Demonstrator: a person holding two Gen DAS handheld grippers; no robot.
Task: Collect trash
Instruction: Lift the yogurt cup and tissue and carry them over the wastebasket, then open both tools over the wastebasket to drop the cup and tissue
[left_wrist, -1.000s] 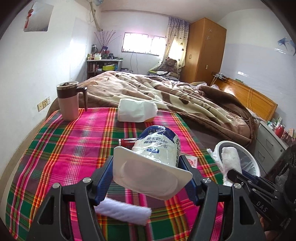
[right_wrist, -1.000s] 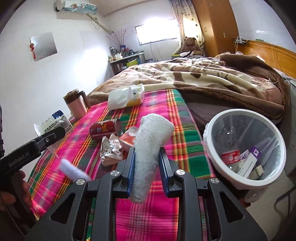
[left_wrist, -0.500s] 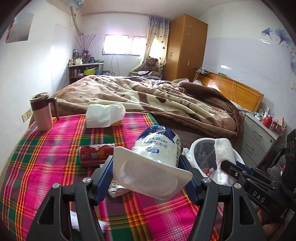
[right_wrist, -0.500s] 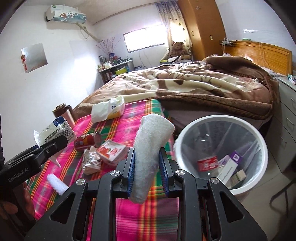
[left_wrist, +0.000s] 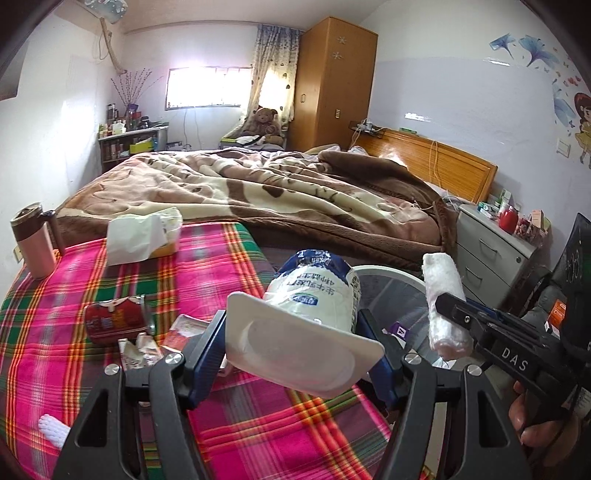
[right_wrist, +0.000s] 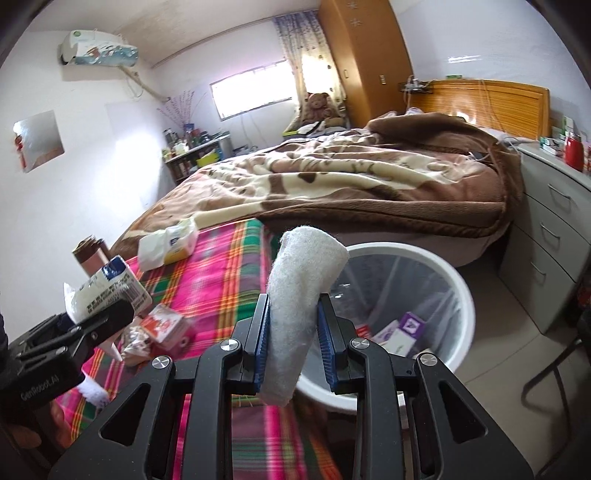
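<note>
My left gripper (left_wrist: 295, 332) is shut on a white and blue milk pouch (left_wrist: 314, 299), held above the plaid cloth near its right edge. My right gripper (right_wrist: 293, 332) is shut on a rolled white towel (right_wrist: 299, 288), held just left of the white trash bin (right_wrist: 458, 295). The bin holds small boxes (right_wrist: 402, 328). The pouch also shows in the right wrist view (right_wrist: 107, 291), the towel in the left wrist view (left_wrist: 443, 299). On the cloth lie a red can (left_wrist: 114, 319), crumpled wrappers (left_wrist: 144, 347) and a small white roll (left_wrist: 53, 432).
A tissue pack (left_wrist: 140, 236) and a pink mug (left_wrist: 35, 240) stand at the far side of the plaid cloth (left_wrist: 207, 266). A bed with a brown blanket (left_wrist: 258, 195) lies behind. A grey drawer unit (right_wrist: 554, 229) stands right of the bin.
Both grippers have moved right toward the bin with their loads. The bin has grown larger in the right wrist view and now sits just behind the towel.
</note>
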